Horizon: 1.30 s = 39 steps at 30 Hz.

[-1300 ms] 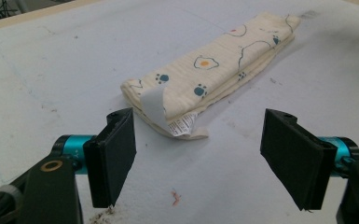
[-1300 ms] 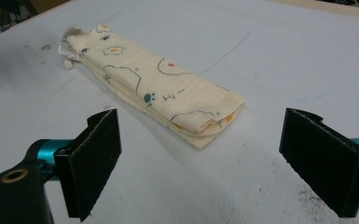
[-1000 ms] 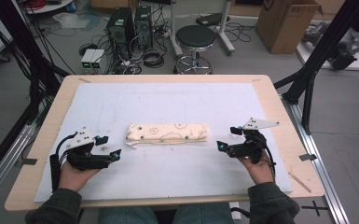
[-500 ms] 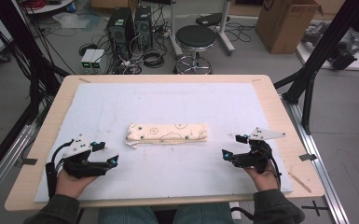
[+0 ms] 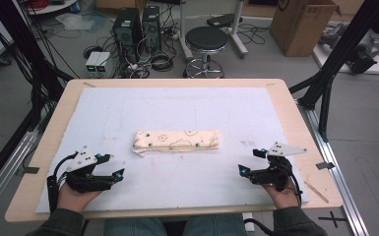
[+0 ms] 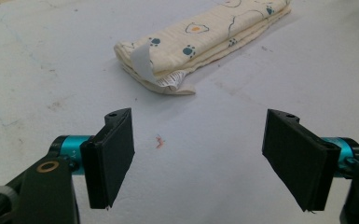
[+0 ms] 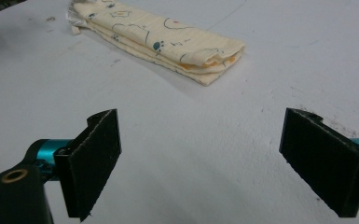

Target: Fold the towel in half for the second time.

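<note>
Label (image 6: 142, 63) on cloth (image 6: 205, 32); high view blurred

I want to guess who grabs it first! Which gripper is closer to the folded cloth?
Left, narrowly. The left gripper sits just below the folded cloth's left end; the right gripper lies a bit farther off, beyond its right end. Both are open, touching nothing.

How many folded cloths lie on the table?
1: the folded cloth lies mid-table on the white mat, between and ahead of both open tongs, touching neither.

Bright, even overhead light; soft shadows, slight blur.
</note>
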Each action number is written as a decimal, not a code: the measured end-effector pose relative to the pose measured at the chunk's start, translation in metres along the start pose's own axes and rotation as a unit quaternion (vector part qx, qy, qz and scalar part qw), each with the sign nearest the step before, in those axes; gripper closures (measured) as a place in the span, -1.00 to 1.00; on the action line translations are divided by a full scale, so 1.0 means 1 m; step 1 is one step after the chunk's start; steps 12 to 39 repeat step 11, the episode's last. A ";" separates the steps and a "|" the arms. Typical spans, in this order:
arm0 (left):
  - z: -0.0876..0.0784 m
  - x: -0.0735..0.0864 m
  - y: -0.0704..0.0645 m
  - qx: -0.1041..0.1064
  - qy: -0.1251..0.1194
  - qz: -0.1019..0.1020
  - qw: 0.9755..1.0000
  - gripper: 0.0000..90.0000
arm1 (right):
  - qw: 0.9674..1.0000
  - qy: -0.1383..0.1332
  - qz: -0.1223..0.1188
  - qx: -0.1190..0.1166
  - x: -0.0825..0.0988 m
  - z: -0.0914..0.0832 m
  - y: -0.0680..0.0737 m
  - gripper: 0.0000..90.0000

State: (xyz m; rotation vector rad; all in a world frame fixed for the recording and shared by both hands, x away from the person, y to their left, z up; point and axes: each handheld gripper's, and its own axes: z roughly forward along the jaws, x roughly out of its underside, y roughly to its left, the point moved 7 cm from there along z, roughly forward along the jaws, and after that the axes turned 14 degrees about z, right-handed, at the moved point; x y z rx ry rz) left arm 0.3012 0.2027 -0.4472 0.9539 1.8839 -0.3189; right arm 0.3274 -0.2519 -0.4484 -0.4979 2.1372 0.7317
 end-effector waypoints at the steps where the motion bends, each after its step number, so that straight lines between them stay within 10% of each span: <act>1: 0.001 0.001 0.000 -0.001 0.001 -0.002 1.000 -0.43 | 1.000 0.000 0.000 0.000 0.000 -0.001 0.000 -0.74; 39: 0.007 0.002 0.000 0.003 0.004 -0.001 1.000 -0.44 | 1.000 0.009 -0.010 0.004 0.004 0.004 -0.001 -0.74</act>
